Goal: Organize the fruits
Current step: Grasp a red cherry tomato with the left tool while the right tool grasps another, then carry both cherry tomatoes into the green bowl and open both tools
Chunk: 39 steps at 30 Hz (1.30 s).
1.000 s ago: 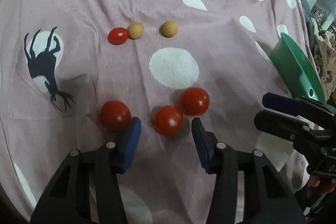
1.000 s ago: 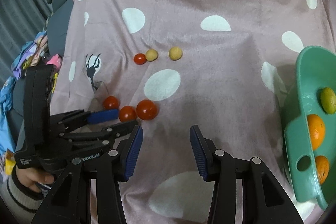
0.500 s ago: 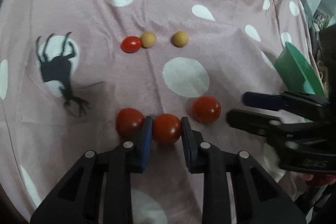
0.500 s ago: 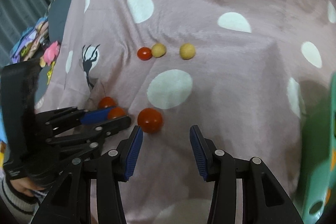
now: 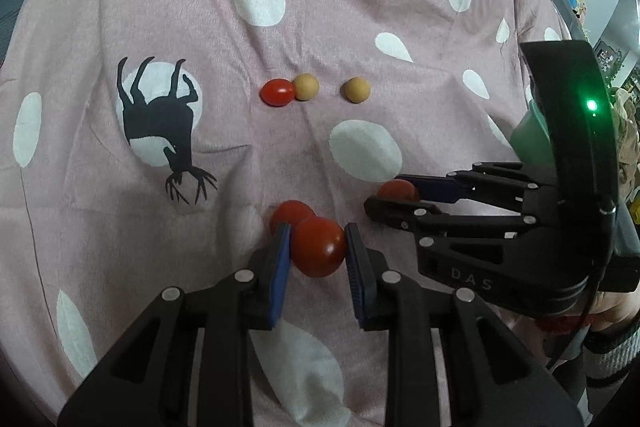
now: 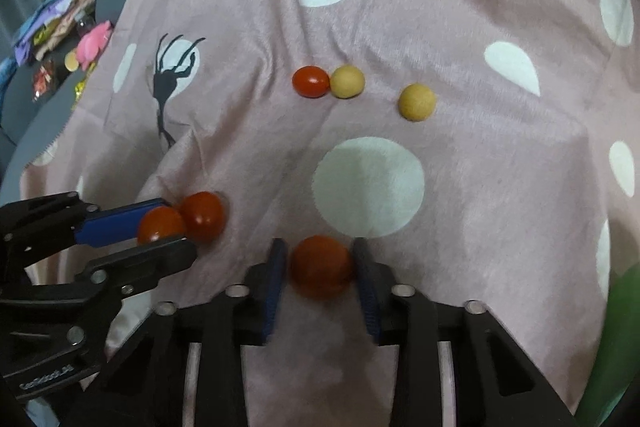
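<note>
Gripping one red tomato (image 5: pixel 318 247), the left gripper (image 5: pixel 318 251) is squeezing narrow, while the right gripper (image 6: pixel 320 267) is pinching another tomato (image 6: pixel 320 265) on the pink cloth (image 6: pixel 480 167).

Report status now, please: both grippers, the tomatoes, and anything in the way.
Left gripper shut on middle tomato. Right gripper around right tomato, grip uncertain. Third tomato touches the held one. Three small fruits beyond, clear.

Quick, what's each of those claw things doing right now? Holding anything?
Left gripper: shut on a red tomato.
Right gripper: pads beside another red tomato; whether it grips cannot be told.
</note>
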Available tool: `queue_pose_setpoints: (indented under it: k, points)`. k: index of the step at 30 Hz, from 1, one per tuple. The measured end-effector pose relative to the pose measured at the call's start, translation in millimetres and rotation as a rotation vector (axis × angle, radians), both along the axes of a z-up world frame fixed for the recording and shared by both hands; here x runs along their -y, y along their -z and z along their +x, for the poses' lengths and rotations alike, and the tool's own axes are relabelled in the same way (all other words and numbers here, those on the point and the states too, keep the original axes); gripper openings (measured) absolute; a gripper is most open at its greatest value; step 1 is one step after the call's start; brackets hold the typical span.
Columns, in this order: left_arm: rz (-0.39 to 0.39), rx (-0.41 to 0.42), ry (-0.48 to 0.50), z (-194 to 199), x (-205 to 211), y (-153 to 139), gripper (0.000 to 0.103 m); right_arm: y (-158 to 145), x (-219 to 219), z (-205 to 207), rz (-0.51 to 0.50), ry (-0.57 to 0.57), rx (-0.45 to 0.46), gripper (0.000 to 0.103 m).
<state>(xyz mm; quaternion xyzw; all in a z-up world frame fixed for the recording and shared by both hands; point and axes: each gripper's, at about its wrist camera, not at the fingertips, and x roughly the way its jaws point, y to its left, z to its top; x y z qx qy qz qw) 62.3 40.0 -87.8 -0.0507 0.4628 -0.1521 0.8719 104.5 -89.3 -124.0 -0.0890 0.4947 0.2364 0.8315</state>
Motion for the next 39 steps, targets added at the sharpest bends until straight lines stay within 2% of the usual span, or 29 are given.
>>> queue_pose_setpoints:
  k: [7, 17, 28, 39]
  points:
    - [0.0, -0.003, 0.007, -5.8, 4.0, -2.0, 0.026, -4.5, 16.8, -9.8, 0.047, 0.031, -0.004, 0.031]
    - [0.037, -0.005, 0.037, -20.0, 25.3, -7.5, 0.027, -23.9, 49.8, -44.5, 0.132, 0.081, 0.016, 0.031]
    - [0.081, 0.039, 0.088, -33.4, 54.4, -27.1, 0.027, -50.9, 82.9, -78.0, 0.212, 0.158, 0.085, 0.031]
    - [0.091, 0.098, 0.167, -30.2, 97.8, -48.8, 0.027, -73.1, 130.0, -89.5, 0.254, 0.268, 0.163, 0.031]
